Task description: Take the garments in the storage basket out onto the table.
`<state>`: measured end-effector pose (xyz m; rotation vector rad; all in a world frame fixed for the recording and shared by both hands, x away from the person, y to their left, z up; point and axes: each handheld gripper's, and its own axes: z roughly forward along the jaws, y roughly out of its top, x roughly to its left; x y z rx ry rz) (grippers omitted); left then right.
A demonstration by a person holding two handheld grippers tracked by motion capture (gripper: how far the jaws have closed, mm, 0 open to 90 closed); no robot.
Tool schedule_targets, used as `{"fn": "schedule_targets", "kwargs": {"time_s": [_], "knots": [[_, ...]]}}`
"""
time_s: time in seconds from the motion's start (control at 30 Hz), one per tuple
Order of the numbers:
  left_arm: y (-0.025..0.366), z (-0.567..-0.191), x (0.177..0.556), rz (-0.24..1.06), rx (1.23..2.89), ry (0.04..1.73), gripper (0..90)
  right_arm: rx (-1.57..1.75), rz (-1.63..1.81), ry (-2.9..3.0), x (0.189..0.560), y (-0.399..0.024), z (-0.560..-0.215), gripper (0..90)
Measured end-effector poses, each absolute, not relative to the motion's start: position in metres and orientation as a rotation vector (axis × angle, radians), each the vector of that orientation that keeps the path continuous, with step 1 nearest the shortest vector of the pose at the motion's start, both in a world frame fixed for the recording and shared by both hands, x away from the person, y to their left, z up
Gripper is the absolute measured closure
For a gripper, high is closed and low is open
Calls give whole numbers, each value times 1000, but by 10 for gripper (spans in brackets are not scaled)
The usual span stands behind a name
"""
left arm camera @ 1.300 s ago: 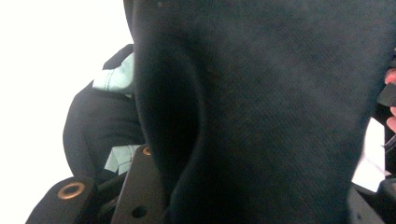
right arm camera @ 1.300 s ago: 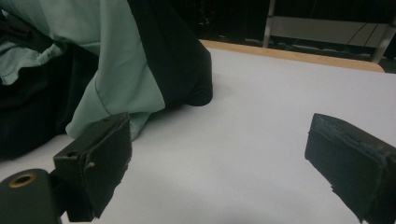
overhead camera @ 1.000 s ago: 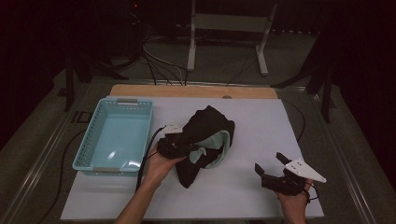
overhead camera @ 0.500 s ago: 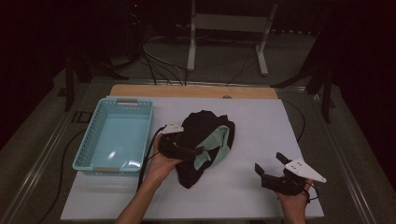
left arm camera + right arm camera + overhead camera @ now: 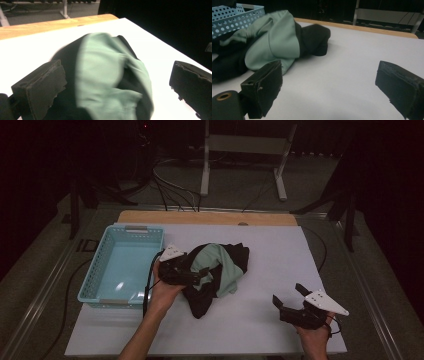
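Garment (image 5: 220, 270) shifted right, more green.

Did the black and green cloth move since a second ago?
Yes. The cloth is bunched up more now, and its light green side shows wider. Its left edge has slid a little away from the blue basket, pushed by the left gripper.

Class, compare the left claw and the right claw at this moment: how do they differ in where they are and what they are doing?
The left claw sits at the crumpled black-and-green garment, its jaws spread around the cloth; the right claw has bare table between its jaws. The left claw is near the blue basket, mid-table; the right claw is by the table's near right corner, apart from the garment. Both are open and hand-held.
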<state>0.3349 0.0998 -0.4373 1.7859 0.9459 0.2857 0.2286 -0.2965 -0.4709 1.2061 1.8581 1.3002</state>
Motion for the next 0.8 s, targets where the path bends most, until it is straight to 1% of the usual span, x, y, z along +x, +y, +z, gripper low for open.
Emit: {"fn": "schedule_targets", "kwargs": {"time_s": [0.3,0.8], "knots": [[116,-425,334,332,1759,953,0,1206,1300,1859,229,-296,-471,70],[156,-407,331,414,1703,987,0,1205,1304,1861,229,-296,-471,70]]}}
